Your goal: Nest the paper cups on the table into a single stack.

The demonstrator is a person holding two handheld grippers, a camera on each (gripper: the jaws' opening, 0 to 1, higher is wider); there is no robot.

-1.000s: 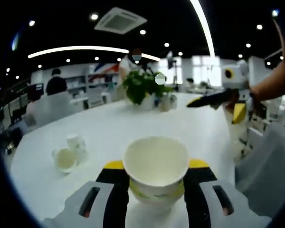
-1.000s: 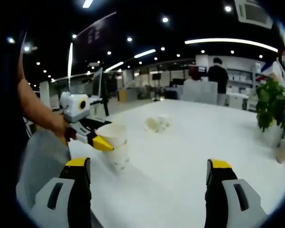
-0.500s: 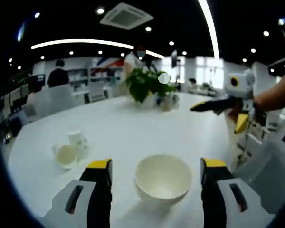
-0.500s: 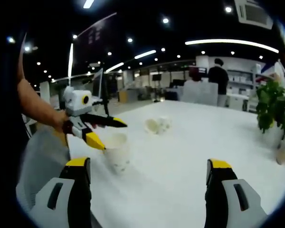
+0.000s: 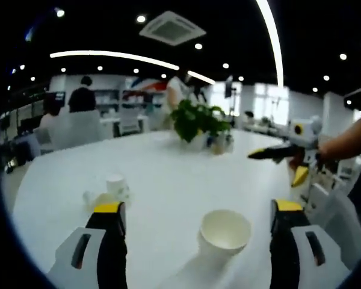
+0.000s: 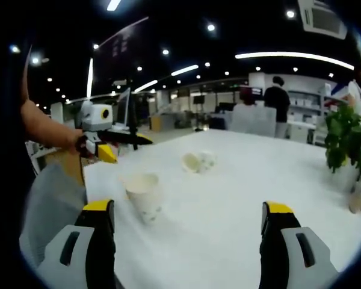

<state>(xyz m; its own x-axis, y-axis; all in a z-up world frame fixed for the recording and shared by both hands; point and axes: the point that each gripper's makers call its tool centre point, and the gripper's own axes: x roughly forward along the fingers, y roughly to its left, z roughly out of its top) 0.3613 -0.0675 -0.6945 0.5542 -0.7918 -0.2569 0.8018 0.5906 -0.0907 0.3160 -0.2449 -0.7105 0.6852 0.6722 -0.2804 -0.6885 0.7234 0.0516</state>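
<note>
Right gripper view shows green print on the upright cup.

One white paper cup is seen standing upright on the white table, near its edge, with its open mouth up. A faint green print is seen on its side in the right gripper view. It stands alone, held by nothing. Two more paper cups are seen farther in from the edge, well apart from the first. One small cup stands upside down, and the tipped cup lies on its side just beside it, its open mouth showing.
</note>
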